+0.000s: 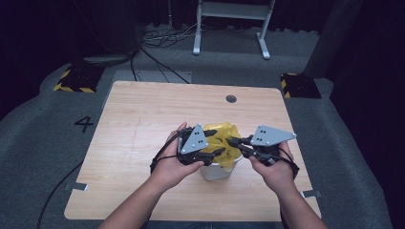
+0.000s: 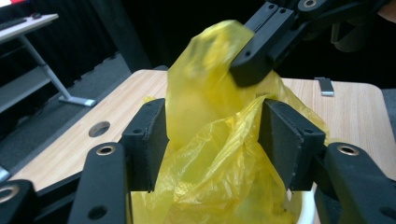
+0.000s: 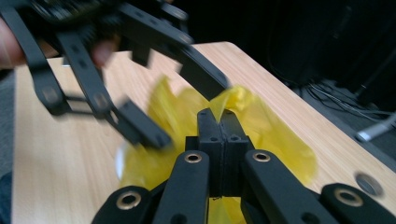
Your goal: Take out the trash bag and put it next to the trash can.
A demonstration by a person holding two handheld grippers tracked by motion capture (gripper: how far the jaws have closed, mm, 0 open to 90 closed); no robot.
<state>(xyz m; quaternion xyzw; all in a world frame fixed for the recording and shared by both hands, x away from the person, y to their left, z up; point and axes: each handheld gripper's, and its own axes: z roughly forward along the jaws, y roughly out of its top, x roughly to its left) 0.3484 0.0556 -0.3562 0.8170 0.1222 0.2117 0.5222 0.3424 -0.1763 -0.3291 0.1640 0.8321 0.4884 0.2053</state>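
A person is leaning over the wooden worktop (image 1: pixel 143 119), working a yellow plastic bag (image 1: pixel 222 138) that is sitting in a small white bin (image 1: pixel 217 171) near the front edge, between the two hands. The right gripper (image 3: pixel 219 119) is pinching a peak of the bag; in its own view the fingers (image 3: pixel 211 140) are pressed flat together with a thin fold of yellow film coming out at their tips. The left gripper (image 2: pixel 212 135) is standing with its fingers (image 2: pixel 152 140) apart, one on each side of the crumpled bag, and the film is bulging up between them without being squeezed. The bin is mostly hiding: from above only its lower front is showing under the grippers and hands, and in the left gripper view just a sliver of white rim (image 2: pixel 303 210) is peeking out at the bottom. Motion blur is smearing the upper part of the bag and the far gripper in both gripper views, so the bag's printed marks are impossible to read. Each forearm is running off the bottom edge in the high view.
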